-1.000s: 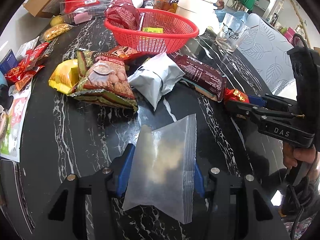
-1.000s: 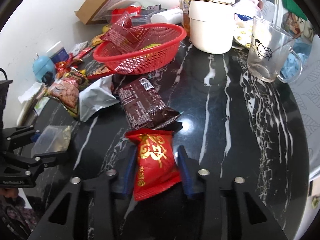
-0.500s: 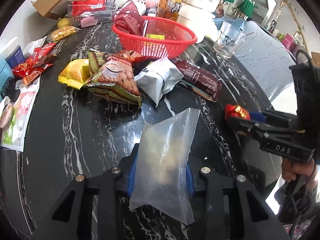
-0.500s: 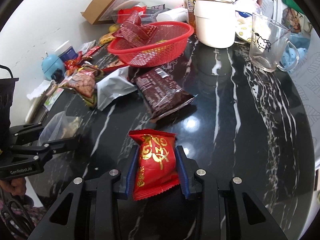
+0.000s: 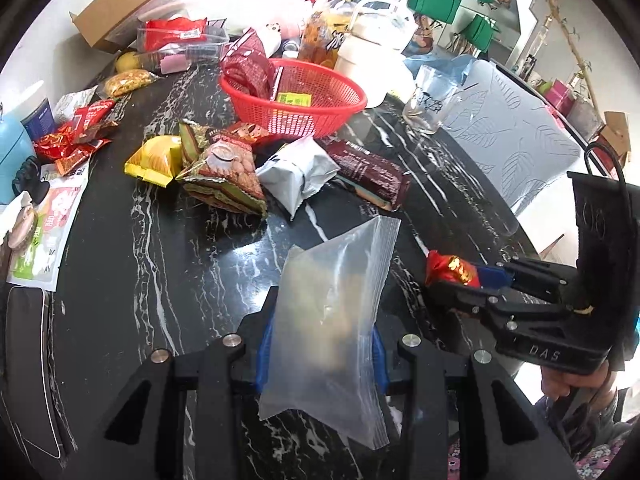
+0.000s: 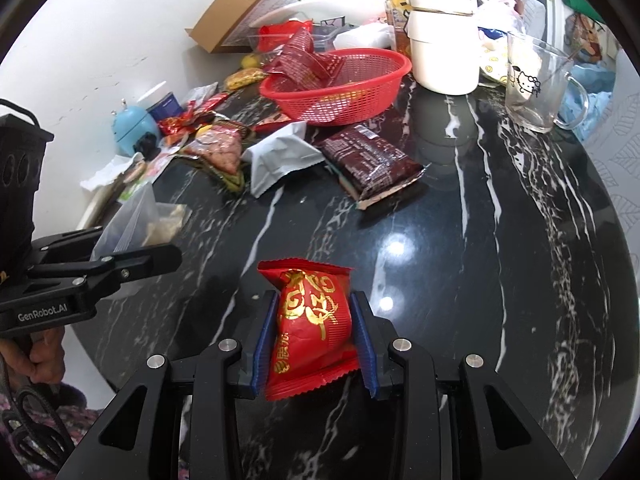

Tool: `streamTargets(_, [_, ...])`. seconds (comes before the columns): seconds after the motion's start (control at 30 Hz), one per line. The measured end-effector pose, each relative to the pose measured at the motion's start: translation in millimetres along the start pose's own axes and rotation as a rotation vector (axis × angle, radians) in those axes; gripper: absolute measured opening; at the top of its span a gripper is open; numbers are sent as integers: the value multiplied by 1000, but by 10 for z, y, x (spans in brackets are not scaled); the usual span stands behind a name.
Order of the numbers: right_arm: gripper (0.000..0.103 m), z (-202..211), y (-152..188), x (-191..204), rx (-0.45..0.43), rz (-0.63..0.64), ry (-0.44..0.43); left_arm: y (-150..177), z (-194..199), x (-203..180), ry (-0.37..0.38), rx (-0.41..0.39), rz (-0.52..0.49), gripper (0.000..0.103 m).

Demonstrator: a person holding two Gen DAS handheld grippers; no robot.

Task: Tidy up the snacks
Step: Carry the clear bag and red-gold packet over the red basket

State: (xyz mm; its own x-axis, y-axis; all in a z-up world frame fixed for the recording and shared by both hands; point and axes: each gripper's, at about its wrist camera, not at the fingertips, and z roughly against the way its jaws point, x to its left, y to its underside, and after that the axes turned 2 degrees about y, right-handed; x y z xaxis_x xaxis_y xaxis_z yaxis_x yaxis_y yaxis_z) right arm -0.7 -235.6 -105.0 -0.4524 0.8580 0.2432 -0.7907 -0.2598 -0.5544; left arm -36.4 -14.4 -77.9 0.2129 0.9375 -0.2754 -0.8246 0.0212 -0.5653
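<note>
While both hand-held grippers clamp packets, zip bag (image 5: 332,320) and red packet (image 6: 312,320), bare marble (image 6: 480,280) ahead; contents unclear.

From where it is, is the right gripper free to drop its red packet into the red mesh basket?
Probably yes: right gripper holds the red packet, and bare table leads toward the red mesh basket, past a dark brown packet.

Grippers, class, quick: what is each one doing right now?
Left gripper: jaws just closed further, shut on the clear zip bag.
Right gripper: shut on the red snack packet.
</note>
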Motion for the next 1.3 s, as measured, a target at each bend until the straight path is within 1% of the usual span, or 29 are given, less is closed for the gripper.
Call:
streamTargets(0.23, [36,126,16,107,-29,24,3,-28,123,-102,24,-46,-32,38])
streamTargets(0.53, [36,331,-168,217,-101,75,14,-184,251,-185,46,-109,-67,38])
streamTargets(0.73, [36,457,-364,269,-146,97,25,-391,353,-229,53,-156,-96,38])
streamTargets(0.93, [36,542,-603,264,-196,102,16,-630,432,-297,77,-206,-116,38])
streamTargets(1.13, [36,606,-871,217,-235,115,17,-945,470,-346,112,-248,-136,38])
streamTargets(1.3, [36,635,-1122,134,-259,124,27,-1225,438,-344,123,-278,-151,38])
